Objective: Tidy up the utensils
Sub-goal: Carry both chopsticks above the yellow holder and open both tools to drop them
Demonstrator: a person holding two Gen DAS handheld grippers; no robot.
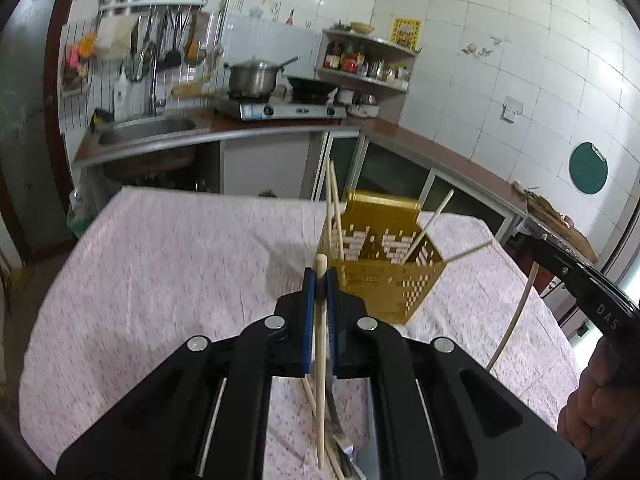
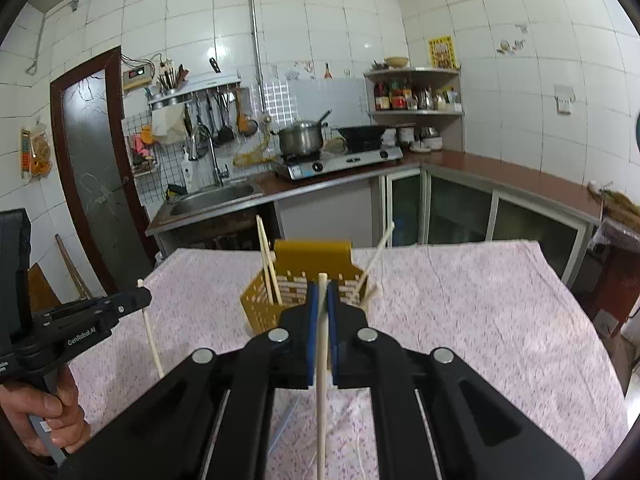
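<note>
1. Pale wood marks the task's things: one chopstick (image 1: 320, 352) stands nearly upright between the blue pads of the left gripper (image 1: 320, 280), its blunt top poking just above the fingertips and its lower end reaching down toward the table.
2. The left jaws are closed on that chopstick, pads pressing it from both sides.
3. The right gripper (image 2: 322, 294) likewise clamps a second chopstick (image 2: 321, 380), which runs upright through the narrow slot between its pads, tip just above them and shaft hanging far below.
4. Straight ahead of both grippers stands a yellow perforated holder (image 1: 384, 268) on the pink floral tablecloth (image 1: 160, 264), near but apart from the fingertips.
5. Several chopsticks in the holder (image 1: 334, 208) lean against its left wall, and others tilt out over its right corner.
6. Beneath the left gripper, more loose utensils (image 1: 336, 440) lie on the cloth, partly hidden by the gripper body.
7. In the right wrist view, the person's left hand (image 2: 52, 412) grips the other tool's handle at the lower left edge.
</note>
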